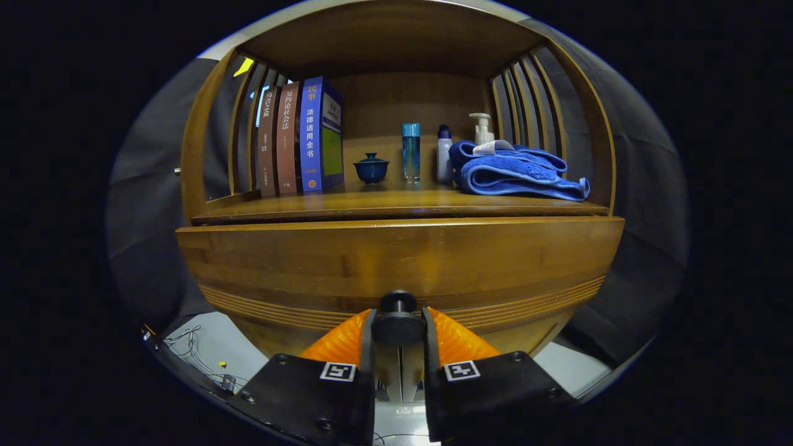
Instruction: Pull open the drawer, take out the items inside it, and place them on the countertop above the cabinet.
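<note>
Black cloth walls surround a wooden cabinet (396, 260) that stands on a pale floor. At its lower front is the drawer (399, 263), a wide wooden panel with grooved lines along its lower part. It looks drawn slightly forward of the shelf edge above, though the fisheye bend makes that hard to judge. A dark round knob (398, 322) sits at the drawer's lower middle. The gripper (398, 328) has its two fingers closed narrowly onto this knob, one pressing each side, so the knob is held between them. Nothing inside the drawer can be seen from here. Above the drawer is an open shelf (384, 203). From one end to the other it carries three upright books (300, 139), a small lidded blue cup (371, 167), a tall blue bottle (411, 150), a white bottle (443, 153), a pump bottle (482, 128), and a folded blue towel (517, 170). Slatted wooden sides close the shelf at both ends. The step in hand seems to be pulling the drawer open. The next move calls for a straight, level pull back while keeping the grip firm, since the round knob could slip out.
</note>
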Demonstrator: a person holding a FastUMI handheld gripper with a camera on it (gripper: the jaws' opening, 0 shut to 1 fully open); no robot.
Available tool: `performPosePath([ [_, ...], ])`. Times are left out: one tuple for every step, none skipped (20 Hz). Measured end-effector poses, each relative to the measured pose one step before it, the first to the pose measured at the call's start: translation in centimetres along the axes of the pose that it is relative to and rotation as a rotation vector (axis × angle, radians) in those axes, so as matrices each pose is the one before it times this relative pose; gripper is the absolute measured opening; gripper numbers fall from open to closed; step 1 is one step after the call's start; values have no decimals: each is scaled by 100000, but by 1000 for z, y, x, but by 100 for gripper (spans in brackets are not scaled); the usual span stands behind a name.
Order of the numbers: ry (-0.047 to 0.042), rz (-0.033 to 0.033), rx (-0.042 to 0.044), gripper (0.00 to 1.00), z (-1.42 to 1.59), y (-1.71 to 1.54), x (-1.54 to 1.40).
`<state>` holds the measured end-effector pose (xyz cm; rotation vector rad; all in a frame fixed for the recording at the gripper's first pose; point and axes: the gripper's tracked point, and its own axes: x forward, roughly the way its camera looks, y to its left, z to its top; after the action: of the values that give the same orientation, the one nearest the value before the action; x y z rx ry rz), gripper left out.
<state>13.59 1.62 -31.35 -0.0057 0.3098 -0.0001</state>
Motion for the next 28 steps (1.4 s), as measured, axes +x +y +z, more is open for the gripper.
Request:
performPosePath([
  [209, 59, -383, 37, -210, 43, -720],
  [92, -17, -271, 37, -158, -69, -793],
  [411, -119, -194, 37, -249, -87, -752],
  [445, 171, 230, 37, -192, 1, -871],
  [227, -5, -81, 37, -154, -21, -723],
  [258, -111, 28, 37, -257, -19, -773],
  [25, 55, 325, 37, -172, -10, -760],
  [16, -89, -74, 37, -213, -12, -731],
  [195, -73, -359, 37, -159, -29, -736],
  [-37, -155, -214, 37, -158, -91, -647],
  [268, 3, 4, 37, -239, -6, -562],
  [60, -73, -117, 37, -190, -20, -581],
  [206, -52, -87, 37, -134, -55, -550],
  [186, 6, -238, 37, -127, 10, -565],
  [24, -182, -17, 37, -175, 38, -417],
  [167, -209, -67, 37, -211, -48, -581],
  [225, 53, -116, 37, -203, 41, -507],
  [290, 162, 17, 37, -175, 57, -333],
  [546, -171, -242, 37, -308, -11, -298],
  [486, -156, -69, 37, -303, -119, -342],
  [779, 79, 259, 37, -405, -54, -377],
  [-959, 204, 374, 37, 186, 102, -273],
  [467, -149, -776, 37, -256, 73, -84],
  [-109, 191, -163, 37, -9, -82, -134],
  [150, 308, 294, 37, -82, 179, -100],
  [41, 70, -34, 37, -72, 53, -8],
  [14, 33, 31, 37, -90, 56, 21],
  [229, 352, -181, 38, 103, -20, 62],
])
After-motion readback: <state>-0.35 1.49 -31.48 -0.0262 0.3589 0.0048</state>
